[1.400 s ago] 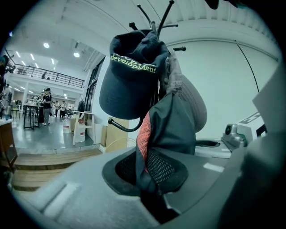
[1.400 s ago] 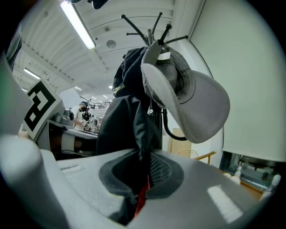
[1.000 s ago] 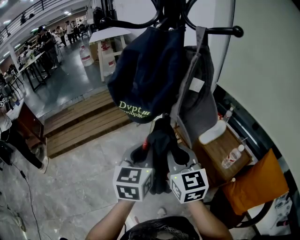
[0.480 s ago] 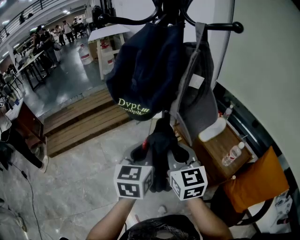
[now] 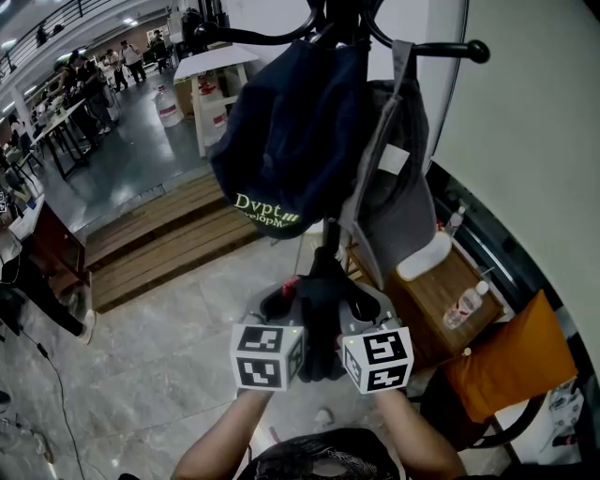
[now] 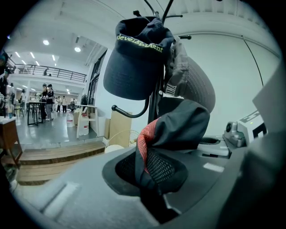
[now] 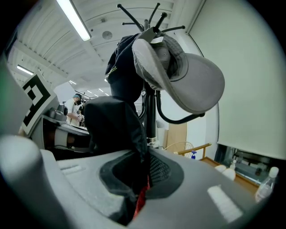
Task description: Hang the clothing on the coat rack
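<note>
A black garment with red mesh lining [image 5: 322, 309] hangs bunched between my two grippers, just below the coat rack [image 5: 330, 19]. My left gripper [image 5: 286, 314] is shut on the garment [image 6: 172, 134], and my right gripper [image 5: 354, 314] is shut on the same garment [image 7: 117, 134]. Both sit side by side in front of the rack's black pole [image 6: 154, 105]. A navy cap [image 5: 291, 141] with green lettering and a grey hat [image 5: 398, 202] hang from the rack's hooks above. The garment's lower part is hidden behind the marker cubes.
A wooden side table [image 5: 441, 300] with a water bottle [image 5: 466, 305] stands right of the rack, beside an orange cushion [image 5: 511, 366]. A wall [image 5: 534, 141] is close on the right. Wooden steps [image 5: 159, 239] lie to the left, with people at tables far back.
Both grippers with the garment have edged slightly nearer the rack pole; otherwise the scene holds steady.
</note>
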The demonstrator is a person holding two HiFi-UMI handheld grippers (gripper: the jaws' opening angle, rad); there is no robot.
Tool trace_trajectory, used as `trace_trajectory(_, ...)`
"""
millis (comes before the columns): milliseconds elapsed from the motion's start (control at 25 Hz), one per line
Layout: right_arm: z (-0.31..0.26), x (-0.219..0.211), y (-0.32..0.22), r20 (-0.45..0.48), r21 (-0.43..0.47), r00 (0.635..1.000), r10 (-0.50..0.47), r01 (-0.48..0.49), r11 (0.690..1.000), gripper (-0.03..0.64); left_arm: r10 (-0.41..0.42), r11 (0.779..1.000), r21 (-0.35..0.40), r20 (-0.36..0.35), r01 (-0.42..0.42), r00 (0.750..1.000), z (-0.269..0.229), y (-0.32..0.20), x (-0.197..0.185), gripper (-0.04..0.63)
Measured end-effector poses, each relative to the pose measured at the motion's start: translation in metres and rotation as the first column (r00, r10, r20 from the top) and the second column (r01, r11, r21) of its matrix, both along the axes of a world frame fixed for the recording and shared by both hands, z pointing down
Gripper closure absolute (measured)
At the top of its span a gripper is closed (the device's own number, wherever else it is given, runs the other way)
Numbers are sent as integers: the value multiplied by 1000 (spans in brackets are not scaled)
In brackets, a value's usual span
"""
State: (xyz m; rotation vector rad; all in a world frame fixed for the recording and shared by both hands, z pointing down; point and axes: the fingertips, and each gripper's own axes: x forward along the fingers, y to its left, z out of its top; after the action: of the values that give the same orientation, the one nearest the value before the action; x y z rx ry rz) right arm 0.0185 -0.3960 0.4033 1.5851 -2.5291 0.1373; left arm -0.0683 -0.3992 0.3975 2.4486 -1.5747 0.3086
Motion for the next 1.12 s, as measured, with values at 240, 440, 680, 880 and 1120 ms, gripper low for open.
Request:
trace_trajectory(240,5,-1,0,-3,-11,1000,-1,1,1000,595,9,1000,-8,6,-9,1000,5,-1,2,560)
trace_trajectory(440,8,-2,0,-11,-16,1000,-5,4,1000,595,20,1000,-15,12,-20,1000,9,-1,5,560)
trace_trajectory(680,12,-6,1,-18,-19,1000,-15,15,1000,595,35,999,-16,20,-35,999,11,-1,8,560)
trace_trajectory(880,16,-8,1,-16,-22,1000,-21,21,1000,595,40,999,-22,20,-40,999,14,0,10,560)
trace_trajectory(1120,21,-12,4,-18,-23,999,-31,31,999,594,47,999,-25,25,-47,999,17,3,11,560)
